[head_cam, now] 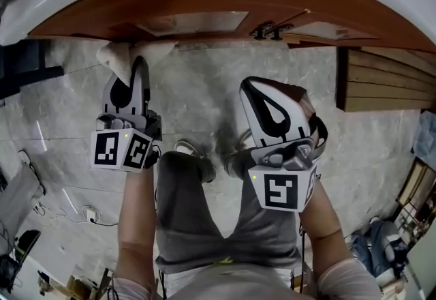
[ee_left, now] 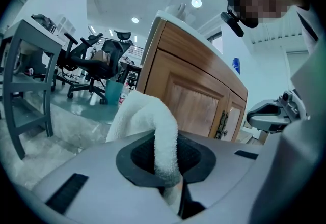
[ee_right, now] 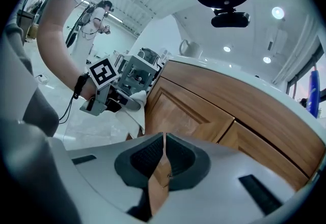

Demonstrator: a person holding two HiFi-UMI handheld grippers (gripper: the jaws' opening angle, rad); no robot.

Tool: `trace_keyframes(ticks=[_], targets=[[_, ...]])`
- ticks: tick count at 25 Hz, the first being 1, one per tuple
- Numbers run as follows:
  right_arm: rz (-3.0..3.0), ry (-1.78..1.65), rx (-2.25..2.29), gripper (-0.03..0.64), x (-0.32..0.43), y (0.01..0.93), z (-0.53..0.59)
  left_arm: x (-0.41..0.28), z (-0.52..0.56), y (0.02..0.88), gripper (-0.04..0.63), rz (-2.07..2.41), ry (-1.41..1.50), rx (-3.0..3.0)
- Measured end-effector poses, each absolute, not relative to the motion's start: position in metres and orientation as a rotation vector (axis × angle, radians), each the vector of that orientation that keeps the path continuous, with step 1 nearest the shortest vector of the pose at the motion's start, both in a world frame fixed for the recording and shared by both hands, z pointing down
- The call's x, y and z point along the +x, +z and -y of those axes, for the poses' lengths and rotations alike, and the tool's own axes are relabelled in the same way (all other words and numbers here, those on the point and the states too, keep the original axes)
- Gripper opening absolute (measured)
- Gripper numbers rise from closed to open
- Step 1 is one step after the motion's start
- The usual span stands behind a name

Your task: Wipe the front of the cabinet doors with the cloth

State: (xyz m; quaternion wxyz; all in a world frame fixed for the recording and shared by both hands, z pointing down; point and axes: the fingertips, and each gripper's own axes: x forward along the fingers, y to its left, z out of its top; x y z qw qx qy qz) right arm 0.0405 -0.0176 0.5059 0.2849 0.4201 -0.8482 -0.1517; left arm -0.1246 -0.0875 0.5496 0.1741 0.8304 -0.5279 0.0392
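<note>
Mostly grey floor (head_cam: 218,87), cabinet doors (ee_left: 196,98); L tool (ee_left: 170,174) grips cloth (ee_left: 147,116).

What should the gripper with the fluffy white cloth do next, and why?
Probably nudge the left gripper a little to the right and press the fluffy white cloth flat against the wooden cabinet door. The cloth is pinched in its shut jaws, but it sits by the cabinet's left corner, with the door panel just to its right.
</note>
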Motion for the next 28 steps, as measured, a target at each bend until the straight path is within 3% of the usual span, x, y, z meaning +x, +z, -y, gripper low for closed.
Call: trace_keyframes(ticks=[28], targets=[[2.221,-0.322,1.18,0.044,0.106,0.526,0.012,-0.025,0.103,0.568,0.058,1.363,0.091,2.392]])
